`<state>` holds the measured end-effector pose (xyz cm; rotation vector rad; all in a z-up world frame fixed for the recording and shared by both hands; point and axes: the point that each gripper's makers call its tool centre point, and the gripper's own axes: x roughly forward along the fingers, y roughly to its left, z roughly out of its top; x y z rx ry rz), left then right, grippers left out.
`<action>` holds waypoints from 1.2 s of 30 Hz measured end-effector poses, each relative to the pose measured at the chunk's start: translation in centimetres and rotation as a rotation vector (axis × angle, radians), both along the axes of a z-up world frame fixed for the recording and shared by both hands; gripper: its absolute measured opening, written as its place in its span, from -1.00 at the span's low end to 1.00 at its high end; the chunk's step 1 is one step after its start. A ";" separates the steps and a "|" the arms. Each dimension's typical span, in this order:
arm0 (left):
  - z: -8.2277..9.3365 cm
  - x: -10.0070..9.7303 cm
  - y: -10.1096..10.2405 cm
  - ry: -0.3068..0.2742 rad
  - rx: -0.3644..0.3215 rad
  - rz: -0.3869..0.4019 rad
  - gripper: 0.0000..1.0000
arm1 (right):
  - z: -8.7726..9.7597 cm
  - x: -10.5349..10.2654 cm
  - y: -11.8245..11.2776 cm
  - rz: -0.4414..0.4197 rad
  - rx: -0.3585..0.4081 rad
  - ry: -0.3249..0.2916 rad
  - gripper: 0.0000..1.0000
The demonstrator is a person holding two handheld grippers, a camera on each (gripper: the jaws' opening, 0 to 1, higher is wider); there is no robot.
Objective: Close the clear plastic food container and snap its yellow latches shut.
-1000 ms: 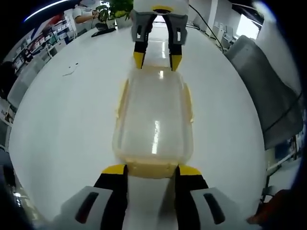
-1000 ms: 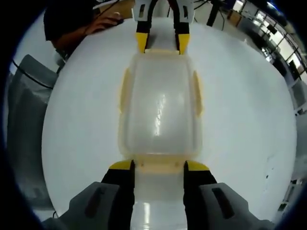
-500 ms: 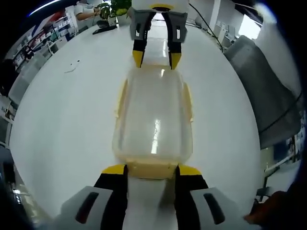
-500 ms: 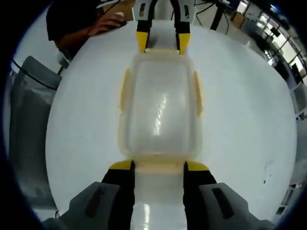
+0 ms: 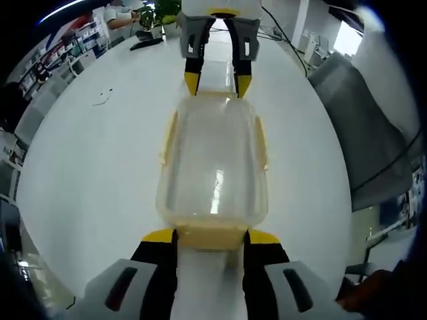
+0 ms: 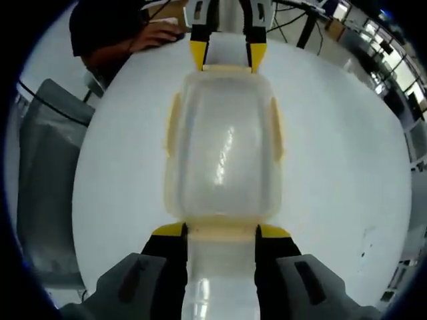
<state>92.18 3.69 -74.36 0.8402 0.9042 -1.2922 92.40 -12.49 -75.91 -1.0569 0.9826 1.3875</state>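
Nothing has shifted: container (image 5: pixel 213 160) rests lid-on upon the white table (image 5: pixel 87 173), long axis running between both grippers. Left gripper (image 5: pixel 209 237) and right gripper (image 6: pixel 220 231), jaws parted, each straddle an end latch.

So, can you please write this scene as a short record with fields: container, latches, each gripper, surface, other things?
container: clear box with its lid on, lying between the two grippers
latches: yellow, a side latch on each long side, an end latch at each short end
left gripper: open, jaws either side of one end latch
right gripper: open, jaws either side of the opposite end latch
surface: white table
other things: a person's hand on the table's far edge, a plant, a grey chair
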 end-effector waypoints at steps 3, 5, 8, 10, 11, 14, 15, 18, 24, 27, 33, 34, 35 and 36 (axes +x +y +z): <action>0.3 -0.1 0.0 0.004 0.001 0.007 -0.37 | 0.1 -0.3 -0.1 0.007 -0.002 0.004 -0.30; 0.7 -0.2 -0.1 0.002 0.006 0.011 -0.37 | 0.5 -0.5 -0.3 0.006 0.002 0.008 -0.30; 1.4 -0.2 -0.3 0.004 0.005 0.015 -0.37 | 1.2 -0.9 -0.6 0.007 0.003 0.017 -0.30; 1.9 -0.2 -0.5 0.004 0.001 0.018 -0.37 | 1.5 -1.0 -0.9 0.006 0.003 0.021 -0.30; 2.1 -0.2 -0.6 0.001 0.001 0.017 -0.37 | 1.6 -1.1 -0.9 0.005 0.003 0.024 -0.30; 2.7 -0.1 -0.9 -0.004 0.003 0.017 -0.37 | 2.2 -1.3 -1.2 0.004 0.004 0.021 -0.30; 2.9 -0.2 -0.9 -0.007 0.003 0.016 -0.37 | 2.4 -1.4 -1.3 0.003 0.003 0.020 -0.30; 3.3 -0.3 -1.2 -0.011 0.005 0.016 -0.37 | 3.2 -1.6 -1.6 0.006 0.004 0.016 -0.30; 4.7 -0.6 -2.0 -0.017 -0.002 0.018 -0.37 | 4.8 -1.8 -2.5 0.013 0.008 0.011 -0.30; 5.4 -0.4 -2.6 -0.021 -0.009 0.018 -0.37 | 5.4 -1.7 -3.0 0.010 0.009 0.015 -0.30; 6.2 0.0 -4.2 -0.036 -0.008 0.007 -0.37 | 6.0 -1.2 -4.4 0.005 -0.001 0.009 -0.30; 6.3 0.0 -4.5 -0.039 -0.010 0.005 -0.37 | 6.0 -1.2 -4.6 0.002 -0.002 0.009 -0.30; 6.3 0.1 -4.7 -0.038 -0.012 0.005 -0.37 | 6.1 -1.1 -4.9 0.000 -0.003 0.010 -0.30; 6.4 0.2 -5.1 -0.038 -0.015 0.004 -0.37 | 6.1 -1.0 -5.2 -0.002 -0.004 0.009 -0.30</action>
